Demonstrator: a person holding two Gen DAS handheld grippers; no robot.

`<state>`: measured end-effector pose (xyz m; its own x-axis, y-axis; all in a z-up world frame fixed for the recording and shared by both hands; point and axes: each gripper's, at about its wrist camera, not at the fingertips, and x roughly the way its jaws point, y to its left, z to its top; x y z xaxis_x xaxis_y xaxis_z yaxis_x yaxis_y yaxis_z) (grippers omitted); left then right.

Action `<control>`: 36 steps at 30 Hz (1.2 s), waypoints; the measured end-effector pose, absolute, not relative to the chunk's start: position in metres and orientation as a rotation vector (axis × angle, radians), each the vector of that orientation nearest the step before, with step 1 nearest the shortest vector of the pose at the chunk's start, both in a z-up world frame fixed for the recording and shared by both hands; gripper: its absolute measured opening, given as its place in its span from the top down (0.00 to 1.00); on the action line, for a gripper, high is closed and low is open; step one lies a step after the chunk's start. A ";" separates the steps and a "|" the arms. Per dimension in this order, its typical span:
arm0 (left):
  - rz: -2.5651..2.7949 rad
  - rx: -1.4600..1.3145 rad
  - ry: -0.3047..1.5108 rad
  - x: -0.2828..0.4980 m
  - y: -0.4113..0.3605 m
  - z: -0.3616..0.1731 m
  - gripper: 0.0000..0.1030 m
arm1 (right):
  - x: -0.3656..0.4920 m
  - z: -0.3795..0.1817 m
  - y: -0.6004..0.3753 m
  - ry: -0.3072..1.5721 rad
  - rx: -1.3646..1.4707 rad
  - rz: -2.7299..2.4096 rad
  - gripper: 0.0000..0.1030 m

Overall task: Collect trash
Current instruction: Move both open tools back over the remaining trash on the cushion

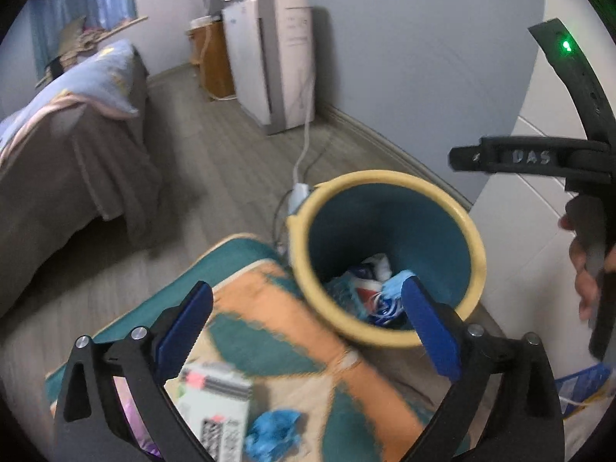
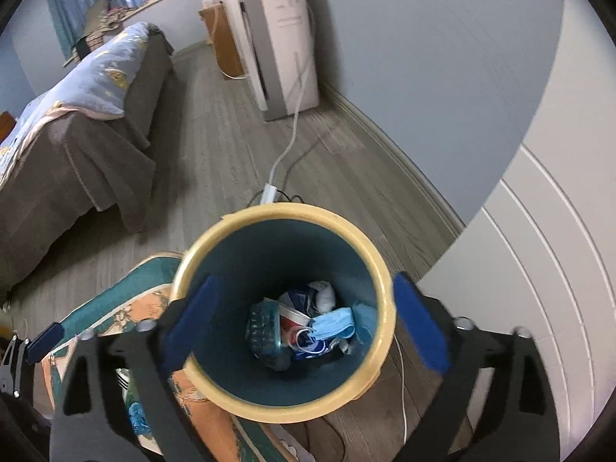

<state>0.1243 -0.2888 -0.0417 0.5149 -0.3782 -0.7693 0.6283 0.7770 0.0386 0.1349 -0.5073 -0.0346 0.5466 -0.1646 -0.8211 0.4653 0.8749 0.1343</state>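
Covering grey plank floor (image 2: 215,123), patterned rug (image 1: 269,308) beside bin (image 2: 283,215).

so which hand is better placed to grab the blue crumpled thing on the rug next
Left. The left gripper is open above the rug, with the blue wad just below its fingers. The right gripper, also open, hangs over the bin.
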 end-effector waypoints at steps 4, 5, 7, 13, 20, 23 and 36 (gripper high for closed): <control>-0.535 0.273 0.845 0.127 -0.236 -0.030 0.05 | 0.141 -0.025 -0.488 0.916 0.324 -0.347 0.06; -0.515 0.263 0.845 0.128 -0.226 -0.028 0.05 | 0.143 -0.024 -0.482 0.920 0.311 -0.339 0.06; -0.471 0.256 0.843 0.128 -0.203 -0.021 0.05 | 0.146 -0.023 -0.468 0.930 0.279 -0.319 0.06; -0.345 0.260 0.865 0.121 -0.128 -0.012 0.05 | 0.158 -0.022 -0.428 0.963 0.223 -0.279 0.06; -0.226 0.169 0.886 0.116 -0.054 -0.029 0.05 | 0.165 -0.019 -0.373 0.965 0.081 -0.297 0.06; -0.193 0.156 0.906 0.122 -0.036 -0.037 0.05 | 0.166 -0.020 -0.340 0.969 0.016 -0.262 0.06; -0.177 0.164 0.903 0.126 -0.007 -0.044 0.05 | 0.179 -0.064 -0.245 1.137 0.245 0.014 0.06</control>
